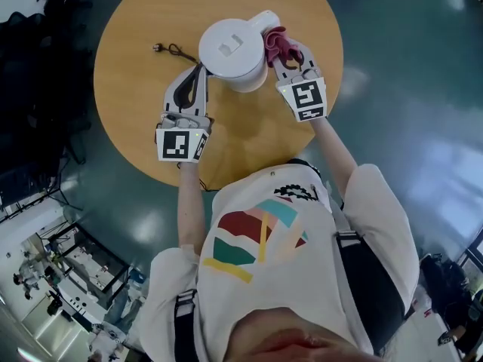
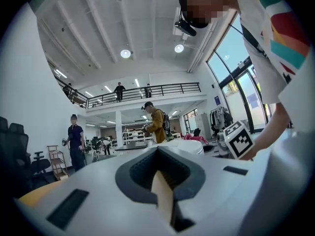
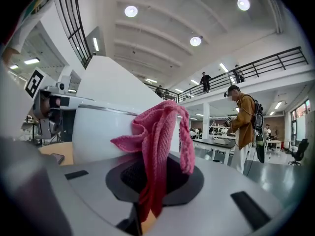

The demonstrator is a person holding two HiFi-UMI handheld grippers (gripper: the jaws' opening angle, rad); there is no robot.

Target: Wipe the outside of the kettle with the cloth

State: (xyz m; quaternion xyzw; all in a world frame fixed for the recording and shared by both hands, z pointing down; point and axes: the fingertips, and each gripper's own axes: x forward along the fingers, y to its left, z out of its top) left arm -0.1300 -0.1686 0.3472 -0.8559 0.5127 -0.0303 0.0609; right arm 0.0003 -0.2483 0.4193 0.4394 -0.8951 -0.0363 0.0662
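The kettle (image 1: 232, 51) stands upright with its lid on, on the far half of the round table (image 1: 136, 74). The cloth (image 1: 278, 44), a pink knitted bunch, lies against the kettle's right flank. It is pinched in the right gripper (image 1: 283, 60), whose jaws are clamped on its lower folds, and the rest flops loose above them.

Only a small part of the bunch seems to meet the white wall. A stroke from here risks the hard jaw tips rubbing the kettle instead of the fabric. The hold also looks narrow, so drag along the wall could pull the cloth free.

On the kettle's left, the left gripper (image 1: 198, 74) has its jaws closed together on nothing. Its tips are just beside the kettle's wall, and whether they touch it cannot be told. If they do not brace it, a sideways press from the right would likely slide or tilt the kettle, the more so if it is empty and light.

A black cord (image 1: 177, 52) lies on the table just left of the kettle, beyond the left gripper. A sliding kettle or a sweeping jaw could catch it.
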